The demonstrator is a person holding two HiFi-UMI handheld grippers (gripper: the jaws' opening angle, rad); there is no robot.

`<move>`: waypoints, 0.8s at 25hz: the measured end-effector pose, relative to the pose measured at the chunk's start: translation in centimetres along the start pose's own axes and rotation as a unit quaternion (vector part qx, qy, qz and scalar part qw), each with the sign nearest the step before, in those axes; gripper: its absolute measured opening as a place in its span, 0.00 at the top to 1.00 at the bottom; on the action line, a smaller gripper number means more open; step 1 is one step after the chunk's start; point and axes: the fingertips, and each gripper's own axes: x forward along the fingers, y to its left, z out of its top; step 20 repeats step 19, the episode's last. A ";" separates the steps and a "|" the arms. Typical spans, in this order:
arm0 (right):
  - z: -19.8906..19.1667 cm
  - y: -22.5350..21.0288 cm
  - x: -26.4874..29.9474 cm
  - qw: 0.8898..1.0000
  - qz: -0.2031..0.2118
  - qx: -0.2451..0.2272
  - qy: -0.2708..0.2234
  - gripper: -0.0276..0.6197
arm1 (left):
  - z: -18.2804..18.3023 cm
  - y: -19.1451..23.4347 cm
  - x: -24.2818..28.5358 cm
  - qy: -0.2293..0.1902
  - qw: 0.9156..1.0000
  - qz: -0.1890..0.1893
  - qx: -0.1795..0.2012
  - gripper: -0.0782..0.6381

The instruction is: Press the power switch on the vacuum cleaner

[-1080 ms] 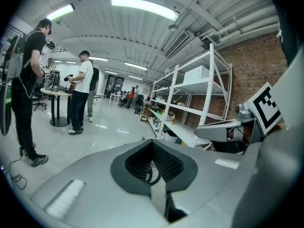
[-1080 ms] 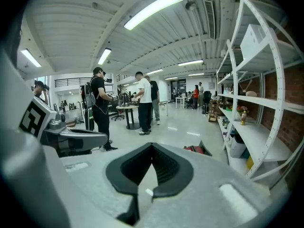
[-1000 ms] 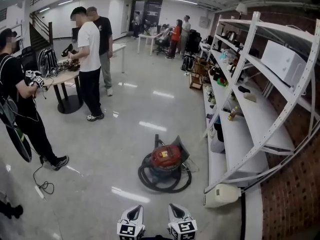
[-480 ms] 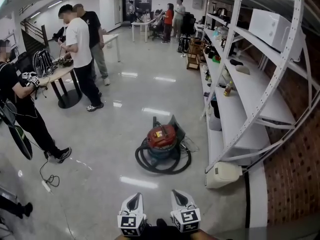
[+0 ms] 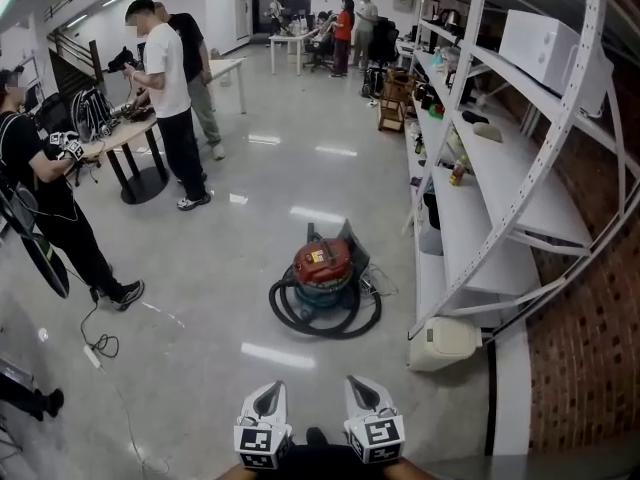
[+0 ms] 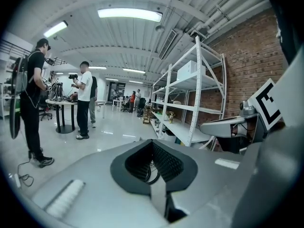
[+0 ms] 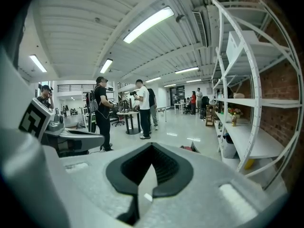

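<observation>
The red vacuum cleaner (image 5: 322,266) stands on the glossy floor mid-view, with its black hose (image 5: 300,318) coiled around its base. No switch can be made out at this distance. Both grippers are held low at the bottom edge of the head view, well short of the vacuum. My left gripper (image 5: 266,402) and my right gripper (image 5: 361,395) are shut with nothing between their jaws. In the left gripper view the left gripper (image 6: 153,143) points toward the hose (image 6: 152,171). In the right gripper view the right gripper (image 7: 152,146) is shut and a red edge of the vacuum (image 7: 187,148) shows beyond it.
White metal shelving (image 5: 480,218) runs along the right brick wall, with a white appliance (image 5: 440,342) on the floor at its foot. Several people stand at the left by a round table (image 5: 122,144). A power strip (image 5: 92,356) and cable lie on the floor.
The view has moved closer to the vacuum cleaner, which now sits higher in the head view. Both grippers show a little higher at the bottom edge, still shut.
</observation>
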 end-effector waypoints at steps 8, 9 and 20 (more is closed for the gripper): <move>-0.4 -0.4 0.0 1.000 0.012 -0.012 0.006 0.97 | -0.2 0.9 -0.2 -0.002 0.999 0.030 -0.024 0.87; -0.2 -0.4 0.0 1.000 0.011 -0.015 0.004 0.97 | -0.2 1.1 -0.2 -0.006 0.999 0.032 -0.024 0.87; -0.5 -0.1 0.0 1.000 0.018 -0.021 0.007 0.97 | 0.2 0.5 -0.7 -0.009 0.999 0.027 -0.017 0.87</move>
